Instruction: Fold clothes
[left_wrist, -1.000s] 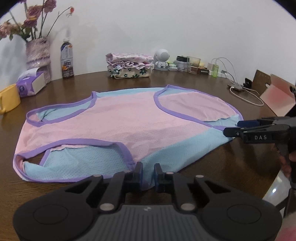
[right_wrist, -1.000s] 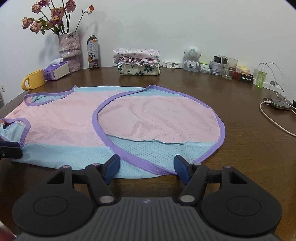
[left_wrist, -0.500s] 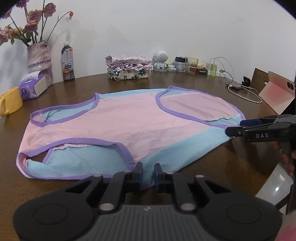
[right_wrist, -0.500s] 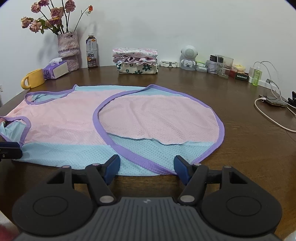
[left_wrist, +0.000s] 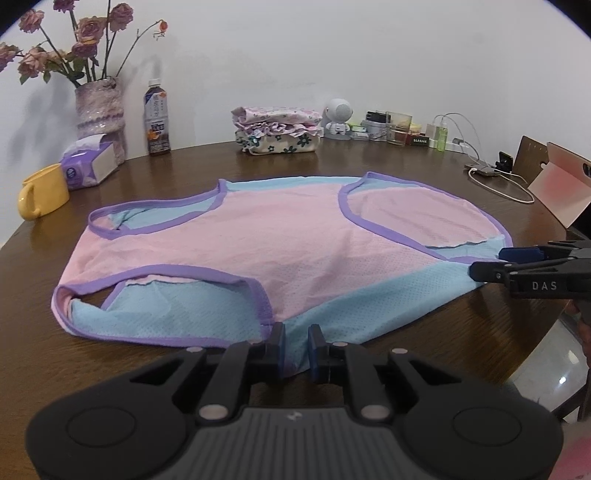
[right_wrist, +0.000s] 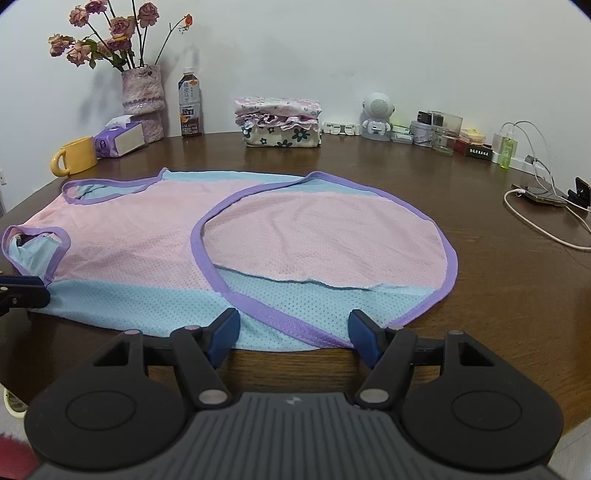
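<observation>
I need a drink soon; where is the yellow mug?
In both wrist views the yellow mug stands at the table's far left, beside the purple tissue pack, left of the flower vase.

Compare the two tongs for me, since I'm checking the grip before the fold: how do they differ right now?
The left tongs are nearly closed, pinching the near blue edge of the pink and blue mesh vest with purple trim. The right tongs stand wide open, holding nothing, their pads either side of the vest's edge. Both are black with blue pads, at the vest's near edge.
</observation>
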